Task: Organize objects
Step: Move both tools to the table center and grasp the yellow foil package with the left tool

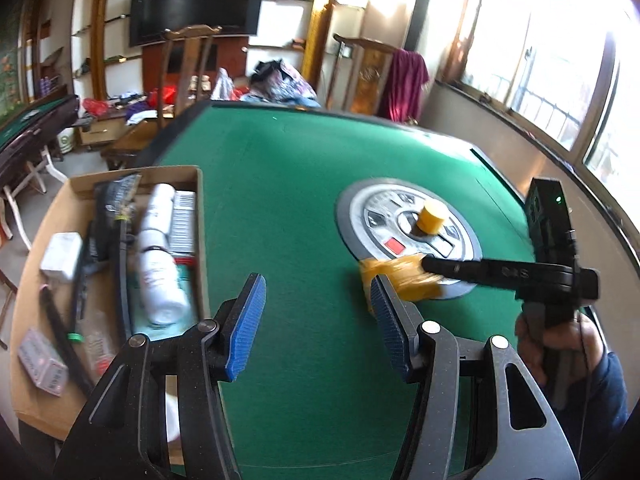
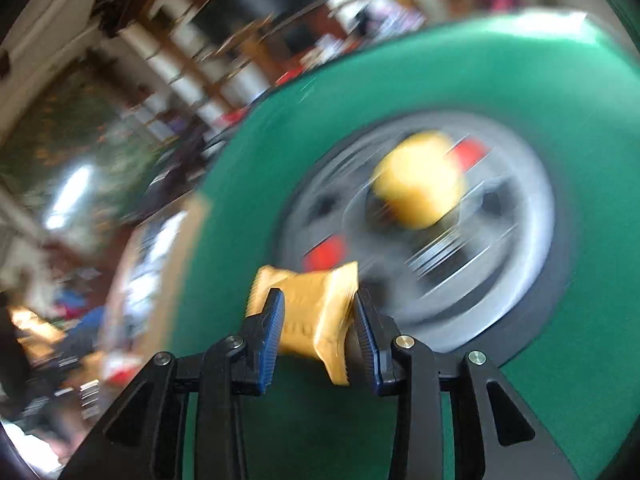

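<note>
My right gripper point(image 2: 318, 312) is shut on a crinkled yellow packet point(image 2: 316, 312), its blue pads pressing both sides above the green felt. The left wrist view shows the same packet point(image 1: 400, 278) held by the right gripper point(image 1: 416, 270), just beyond my left gripper point(image 1: 318, 298). The left gripper stands open over the felt with nothing between its blue pads point(image 1: 250, 322). A small yellow cylinder point(image 1: 431, 218) stands at the hub of the round silver centre panel point(image 1: 360, 216) of the table; it is blurred in the right wrist view point(image 2: 420, 178).
A cardboard box point(image 1: 36, 276) at the table's left holds white bottles point(image 1: 158, 248), small cartons, black sticks and packets. A hand point(image 1: 560, 344) grips the right tool at the right. The green felt point(image 1: 280, 184) stretches back. Chairs, shelves and clutter stand behind.
</note>
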A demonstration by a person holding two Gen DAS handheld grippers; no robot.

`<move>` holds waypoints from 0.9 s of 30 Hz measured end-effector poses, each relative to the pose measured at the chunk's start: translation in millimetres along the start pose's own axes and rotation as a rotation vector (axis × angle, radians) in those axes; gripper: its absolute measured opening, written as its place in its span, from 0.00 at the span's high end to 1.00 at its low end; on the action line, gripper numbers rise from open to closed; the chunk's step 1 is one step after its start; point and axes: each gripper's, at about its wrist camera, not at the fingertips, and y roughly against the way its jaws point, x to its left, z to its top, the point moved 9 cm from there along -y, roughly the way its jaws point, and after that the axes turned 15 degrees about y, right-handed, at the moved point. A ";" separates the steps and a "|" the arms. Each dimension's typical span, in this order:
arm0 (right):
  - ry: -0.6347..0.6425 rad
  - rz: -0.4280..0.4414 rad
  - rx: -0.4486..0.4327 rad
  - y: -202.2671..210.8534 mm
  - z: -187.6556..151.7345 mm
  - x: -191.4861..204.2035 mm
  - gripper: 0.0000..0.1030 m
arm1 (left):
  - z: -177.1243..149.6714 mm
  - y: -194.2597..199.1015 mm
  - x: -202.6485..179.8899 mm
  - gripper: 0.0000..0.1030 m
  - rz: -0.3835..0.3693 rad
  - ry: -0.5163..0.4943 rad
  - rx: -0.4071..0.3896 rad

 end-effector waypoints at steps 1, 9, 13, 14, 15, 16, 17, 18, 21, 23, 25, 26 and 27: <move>0.010 0.025 -0.003 0.9 0.3 6.4 0.65 | -1.6 -2.8 -4.4 0.47 -0.001 -0.009 0.010; -0.005 -0.142 -0.089 26.4 6.4 -12.7 0.62 | -18.0 -42.4 -22.6 0.36 -0.030 0.019 0.174; -0.014 -0.143 -0.130 34.6 9.7 -10.5 0.61 | -19.8 -63.3 -25.5 0.36 -0.014 0.060 0.257; -0.018 -0.138 -0.136 37.0 16.8 -14.5 0.61 | -20.0 -68.3 -26.0 0.36 -0.011 0.074 0.277; -0.022 -0.137 -0.141 37.9 18.3 -16.0 0.61 | -18.9 -71.2 -27.3 0.36 -0.014 0.093 0.288; -0.027 -0.140 -0.147 37.2 19.9 -17.0 0.61 | -18.3 -76.1 -29.2 0.36 -0.014 0.115 0.302; -0.033 -0.140 -0.151 36.4 22.4 -16.7 0.61 | -18.6 -79.9 -31.6 0.36 -0.009 0.118 0.312; -0.040 -0.136 -0.153 35.8 23.8 -16.8 0.61 | -18.4 -82.4 -34.4 0.36 -0.003 0.116 0.320; -0.058 -0.142 -0.176 40.5 25.5 -21.4 0.61 | -20.6 -94.6 -40.3 0.36 0.059 0.075 0.334; -0.063 -0.156 -0.192 48.1 26.8 -25.2 0.61 | -25.6 -101.6 -43.2 0.36 0.069 0.066 0.350; -0.063 -0.180 -0.214 53.9 29.3 -28.2 0.61 | -26.7 -105.9 -43.6 0.34 0.088 0.060 0.339; -0.058 -0.199 -0.221 56.3 30.5 -30.0 0.61 | -27.2 -108.4 -42.2 0.34 0.106 0.056 0.331; -0.055 -0.225 -0.227 58.3 31.0 -32.4 0.61 | -27.6 -110.5 -41.7 0.34 0.115 0.051 0.325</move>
